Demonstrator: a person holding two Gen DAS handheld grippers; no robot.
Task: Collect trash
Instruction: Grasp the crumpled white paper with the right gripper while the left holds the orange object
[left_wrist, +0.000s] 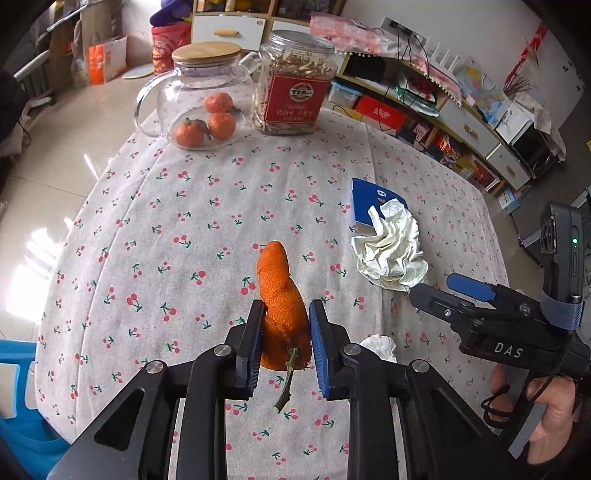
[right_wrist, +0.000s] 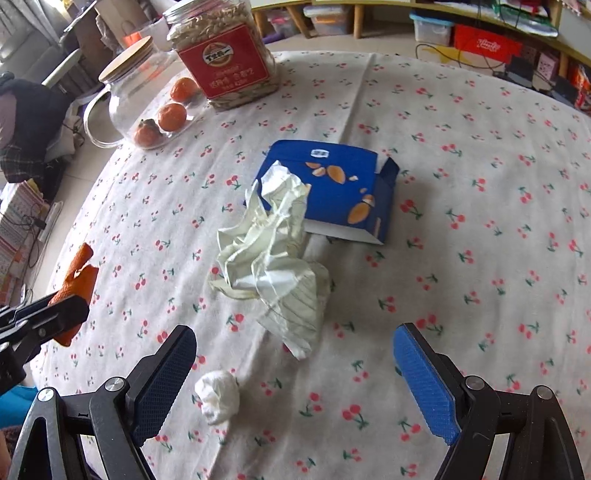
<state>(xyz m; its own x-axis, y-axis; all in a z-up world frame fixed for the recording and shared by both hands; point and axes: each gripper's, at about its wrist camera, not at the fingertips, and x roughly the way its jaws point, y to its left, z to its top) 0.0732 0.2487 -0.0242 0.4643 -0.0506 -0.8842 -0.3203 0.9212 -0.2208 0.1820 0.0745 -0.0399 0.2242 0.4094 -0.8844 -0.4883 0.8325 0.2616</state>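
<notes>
— Starting at the left, what was there?

— A glass jug (left_wrist: 192, 99) with a wooden lid stood at the far edge of the table (left_wrist: 207, 206), three oranges (left_wrist: 207, 123) seen through it. Just right of it stood a nut jar (left_wrist: 295, 85) with a red label.

— And the left gripper (left_wrist: 284, 341)?

— It pointed steeply down with its jaws drawn close on a piece of orange peel (left_wrist: 282, 302). The pads pressed the peel from both sides, its stem hanging below them over the cherry-print cloth.

— What lay in the middle?

— A crumpled white wrapper (right_wrist: 273, 254) lay on the cloth, its far end resting over the near corner of a blue box (right_wrist: 340, 188) that lay flat. A small paper wad (right_wrist: 218, 397) sat nearer, apart from the wrapper.

— And the right gripper (right_wrist: 295, 373)?

— Its jaws stood wide apart with nothing between the pads. The wad lay just beside the left pad, and the wrapper's near tip fell between the two fingers, touching neither. From the left camera, the person's hand (left_wrist: 546, 410) could be seen holding its handle.
</notes>
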